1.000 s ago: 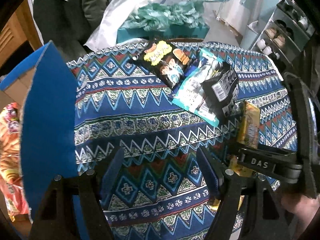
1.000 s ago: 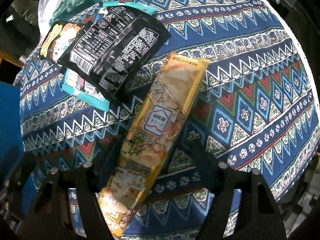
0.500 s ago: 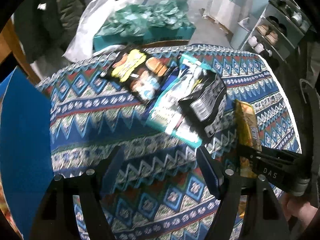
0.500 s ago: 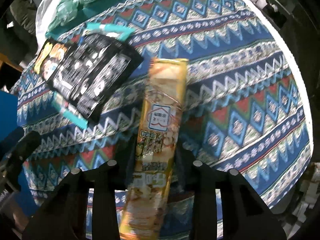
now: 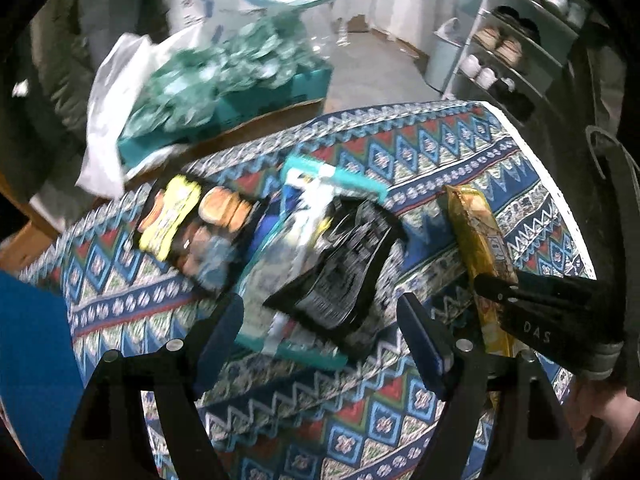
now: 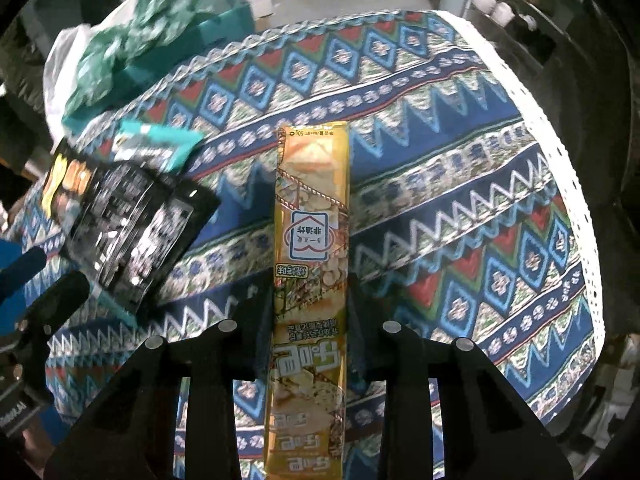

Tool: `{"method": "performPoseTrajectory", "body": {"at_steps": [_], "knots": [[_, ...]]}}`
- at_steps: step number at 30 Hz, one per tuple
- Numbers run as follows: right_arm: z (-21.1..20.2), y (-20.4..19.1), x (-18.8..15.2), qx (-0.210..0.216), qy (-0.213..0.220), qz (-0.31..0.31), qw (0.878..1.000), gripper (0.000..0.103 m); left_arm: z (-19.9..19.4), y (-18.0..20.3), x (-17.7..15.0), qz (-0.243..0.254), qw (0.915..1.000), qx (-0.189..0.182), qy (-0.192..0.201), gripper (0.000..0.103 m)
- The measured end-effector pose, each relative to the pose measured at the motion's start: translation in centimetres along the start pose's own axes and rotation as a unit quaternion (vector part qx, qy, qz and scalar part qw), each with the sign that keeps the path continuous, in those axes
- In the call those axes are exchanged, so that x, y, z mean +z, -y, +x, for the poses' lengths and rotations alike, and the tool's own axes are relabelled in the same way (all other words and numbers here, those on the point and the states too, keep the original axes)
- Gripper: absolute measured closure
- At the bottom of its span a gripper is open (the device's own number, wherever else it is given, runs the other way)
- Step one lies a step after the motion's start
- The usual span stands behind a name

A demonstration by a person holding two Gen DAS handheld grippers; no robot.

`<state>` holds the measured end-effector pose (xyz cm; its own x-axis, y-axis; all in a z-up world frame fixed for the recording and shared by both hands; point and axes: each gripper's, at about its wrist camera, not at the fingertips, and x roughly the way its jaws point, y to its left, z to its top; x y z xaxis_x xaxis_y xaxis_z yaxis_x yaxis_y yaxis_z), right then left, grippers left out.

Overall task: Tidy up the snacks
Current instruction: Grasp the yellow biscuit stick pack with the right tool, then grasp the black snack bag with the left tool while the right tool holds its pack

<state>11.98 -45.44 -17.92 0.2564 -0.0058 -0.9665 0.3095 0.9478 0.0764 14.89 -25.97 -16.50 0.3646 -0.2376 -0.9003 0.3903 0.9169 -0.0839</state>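
Golden foil marks the long snack packet [image 6: 310,264], which the right gripper [image 6: 310,300] has clamped across its middle, a finger pressed to each long side. In the right wrist view its long axis runs straight away from the camera, the far end reaching out over the patterned tablecloth [image 6: 460,184] toward the table's far edge, the near end trailing back under the gripper body. From the left wrist view the same packet [image 5: 478,240] appears toward the table's right edge, angled up and away, with the right gripper [image 5: 520,300] closed around its lower part.

The left gripper [image 5: 320,344] has just spread its jaws further and stands wide, gripping nothing, above a black pouch [image 5: 344,264] that lies on a teal-edged packet [image 5: 304,200] near the table's middle. A yellow-and-black snack bag [image 5: 188,228] lies just beside them, toward the table's far left edge. A blue panel [image 5: 32,360] shows at the left.
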Motion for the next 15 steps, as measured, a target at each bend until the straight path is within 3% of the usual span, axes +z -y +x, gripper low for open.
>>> {"method": "performPoseTrajectory", "body": {"at_steps": [2,15], "knots": [[0.0,1.2,0.6,0.005,-0.002,0.013,1.000,0.072,0.6,0.8,0.5,0.014,0.9998,-0.006,-0.008,0.015],[0.7,4.4,0.5,0.023,-0.009,0.033,0.999,0.071,3.9,3.5,1.2,0.092,0.9952,0.021,-0.025,0.015]]}}
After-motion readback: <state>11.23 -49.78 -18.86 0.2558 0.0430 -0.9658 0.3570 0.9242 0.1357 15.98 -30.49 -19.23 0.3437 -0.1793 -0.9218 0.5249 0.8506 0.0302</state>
